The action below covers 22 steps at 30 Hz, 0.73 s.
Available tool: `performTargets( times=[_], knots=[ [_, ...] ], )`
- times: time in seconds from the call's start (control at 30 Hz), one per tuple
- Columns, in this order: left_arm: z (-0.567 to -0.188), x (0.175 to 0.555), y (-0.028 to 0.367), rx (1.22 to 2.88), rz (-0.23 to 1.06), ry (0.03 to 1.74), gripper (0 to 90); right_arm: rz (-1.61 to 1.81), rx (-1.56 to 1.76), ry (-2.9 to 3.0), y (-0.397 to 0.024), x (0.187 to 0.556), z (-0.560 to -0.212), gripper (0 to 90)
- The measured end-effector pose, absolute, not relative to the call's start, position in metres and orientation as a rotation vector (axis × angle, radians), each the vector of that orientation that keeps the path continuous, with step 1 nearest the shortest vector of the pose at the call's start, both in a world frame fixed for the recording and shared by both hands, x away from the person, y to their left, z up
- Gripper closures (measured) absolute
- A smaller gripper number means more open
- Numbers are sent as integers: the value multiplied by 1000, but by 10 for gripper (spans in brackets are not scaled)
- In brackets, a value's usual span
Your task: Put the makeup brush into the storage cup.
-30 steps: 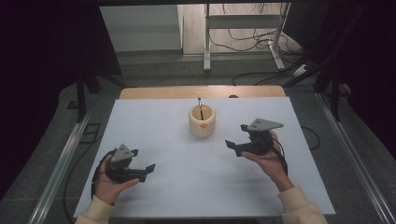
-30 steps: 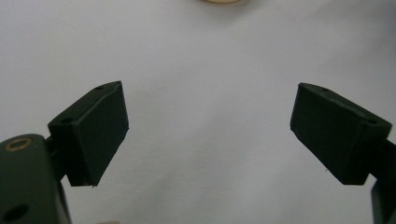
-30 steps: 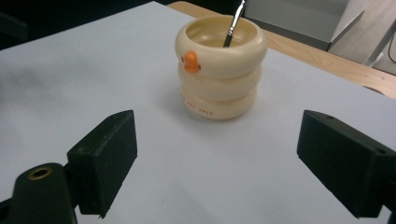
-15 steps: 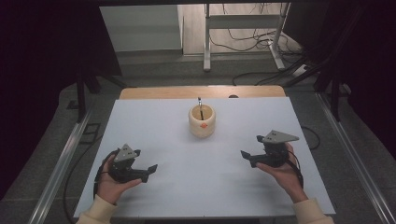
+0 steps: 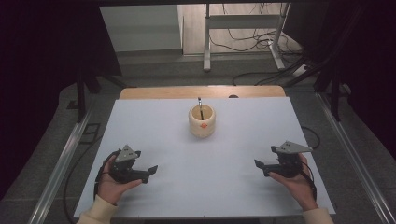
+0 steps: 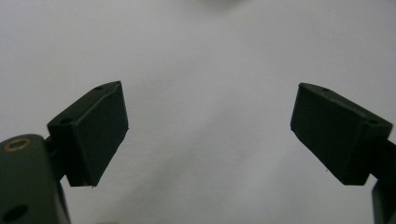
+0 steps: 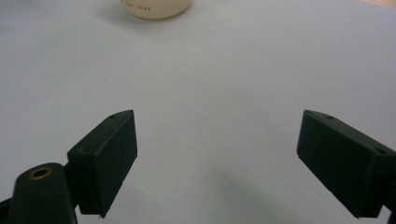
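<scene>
A cream-coloured cup (image 5: 202, 121) with an orange mark on its front stands at the middle back of the white table (image 5: 201, 154), and a thin dark stick (image 5: 200, 106) leans out of it. The cup's base (image 7: 154, 8) appears at the top of the right gripper view. My left gripper (image 5: 150, 172) rests low at the front left, open, jaws wide apart with only bare table between them (image 6: 210, 135). My right gripper (image 5: 260, 167) sits at the front right, also open with nothing between its jaws (image 7: 217, 163). Both are well short of the cup.
A wooden strip (image 5: 201, 92) borders the table's far edge. Metal rails (image 5: 65, 158) run along both sides at floor level. Cables (image 5: 252, 42) and a frame's legs (image 5: 208, 37) lie on the floor behind the table.
My right gripper has drawn back from near the cup toward the front right and sunk lower to the table. The left gripper has barely shifted.
</scene>
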<state>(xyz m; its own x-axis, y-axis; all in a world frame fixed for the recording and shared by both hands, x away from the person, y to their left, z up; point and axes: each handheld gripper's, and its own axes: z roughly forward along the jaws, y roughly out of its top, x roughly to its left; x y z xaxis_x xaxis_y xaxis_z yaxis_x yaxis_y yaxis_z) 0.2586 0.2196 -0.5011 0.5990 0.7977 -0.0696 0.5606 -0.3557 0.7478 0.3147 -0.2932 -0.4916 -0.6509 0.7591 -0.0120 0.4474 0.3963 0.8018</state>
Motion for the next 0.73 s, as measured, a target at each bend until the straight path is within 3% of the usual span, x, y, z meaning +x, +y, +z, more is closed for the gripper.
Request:
performTargets(
  times=[0.73],
  knots=[
    [-499, 259, 220, 2053, 400, 1072, 116, 1140, 1044, 2276, -299, 314, -494, 121]
  ],
)
